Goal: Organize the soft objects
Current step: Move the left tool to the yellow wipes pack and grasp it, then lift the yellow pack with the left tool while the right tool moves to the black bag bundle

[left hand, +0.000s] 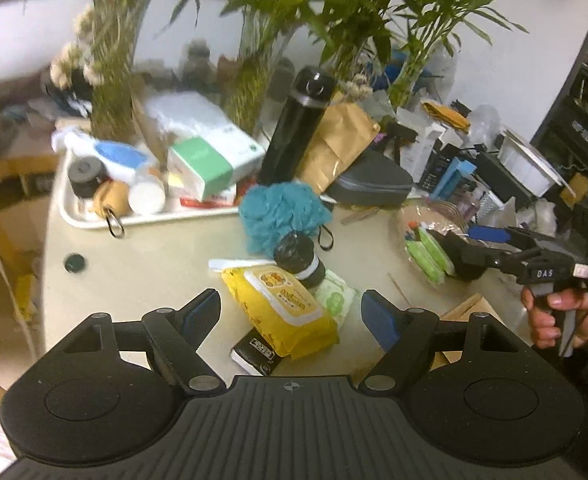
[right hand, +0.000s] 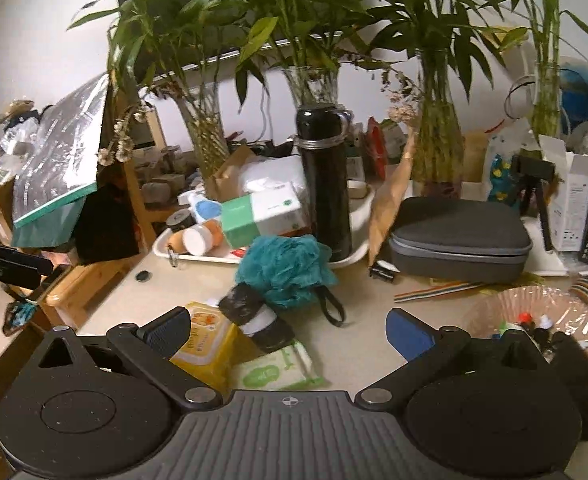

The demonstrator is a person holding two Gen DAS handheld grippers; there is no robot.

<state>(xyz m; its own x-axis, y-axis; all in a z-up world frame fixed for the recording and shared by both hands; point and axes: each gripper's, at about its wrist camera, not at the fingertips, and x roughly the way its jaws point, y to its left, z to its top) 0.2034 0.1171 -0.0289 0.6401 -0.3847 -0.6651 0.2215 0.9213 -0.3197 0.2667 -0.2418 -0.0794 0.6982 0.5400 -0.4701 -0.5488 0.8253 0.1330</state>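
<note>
A teal bath loofah [left hand: 281,212] [right hand: 285,272] lies on the beige table in front of a white tray. Just nearer rest a black roll [left hand: 300,260] [right hand: 253,320], a yellow wet-wipes pack [left hand: 281,308] [right hand: 205,344] and a small green wipes pack [left hand: 336,300] [right hand: 277,372]. My left gripper [left hand: 289,312] hovers open above the yellow pack, touching nothing. My right gripper [right hand: 289,332] is also open, above the roll and the green pack. In the left wrist view the right gripper [left hand: 466,242] shows at the right, held by a hand [left hand: 554,316].
The white tray [left hand: 93,220] [right hand: 161,250] carries boxes, bottles and a tall black flask [left hand: 294,128] [right hand: 326,180]. A grey zip case [right hand: 458,236], a brown paper bag [left hand: 334,148], glass vases of bamboo and a clear bowl [right hand: 534,308] crowd the back and right. A small black box [left hand: 255,354] lies beside the yellow pack.
</note>
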